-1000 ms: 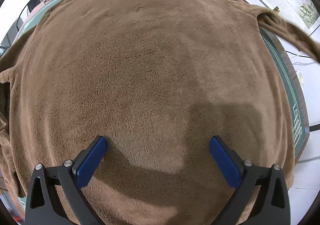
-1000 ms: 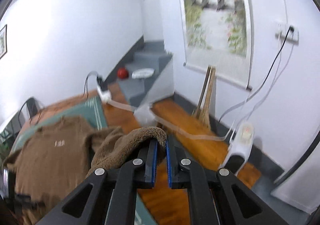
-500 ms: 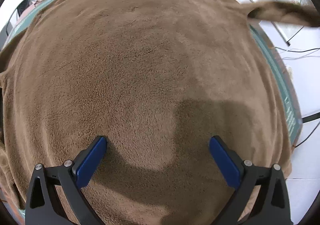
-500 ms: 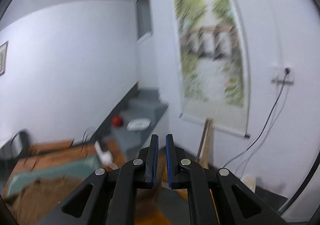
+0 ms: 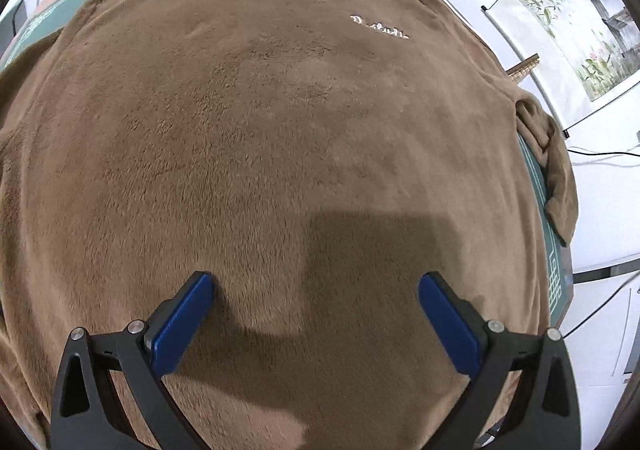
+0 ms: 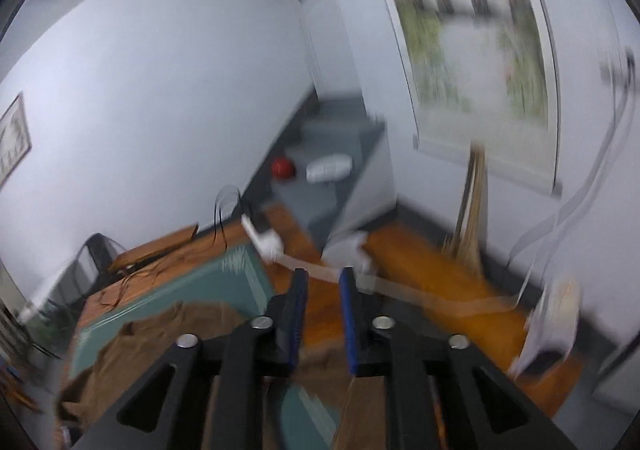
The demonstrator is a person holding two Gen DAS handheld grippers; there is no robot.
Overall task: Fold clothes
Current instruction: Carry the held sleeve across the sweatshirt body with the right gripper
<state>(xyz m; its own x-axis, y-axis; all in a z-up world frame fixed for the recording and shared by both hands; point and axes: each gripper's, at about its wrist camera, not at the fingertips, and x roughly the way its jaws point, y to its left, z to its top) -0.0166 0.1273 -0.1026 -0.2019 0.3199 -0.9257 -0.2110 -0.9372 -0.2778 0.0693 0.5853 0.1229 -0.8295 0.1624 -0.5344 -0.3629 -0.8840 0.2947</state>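
On table (image 5: 557, 278): green mat, brown fleece sweatshirt (image 5: 280, 137) spread flat, front up, collar at far edge.
Right sleeve (image 5: 554, 165): crumpled at the mat's edge, hanging partly over.
Left gripper (image 5: 314, 286): jaws wide apart over the lower body of the garment, holding nothing.
Right gripper (image 6: 323, 282): jaws parted by a narrow gap, nothing between; view blurred, facing wooden floor (image 6: 432, 270).

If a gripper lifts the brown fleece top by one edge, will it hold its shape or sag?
The top will probably sag: its sleeve already droops over the table edge. The thick pile suggests it should grip well and slide reluctantly.
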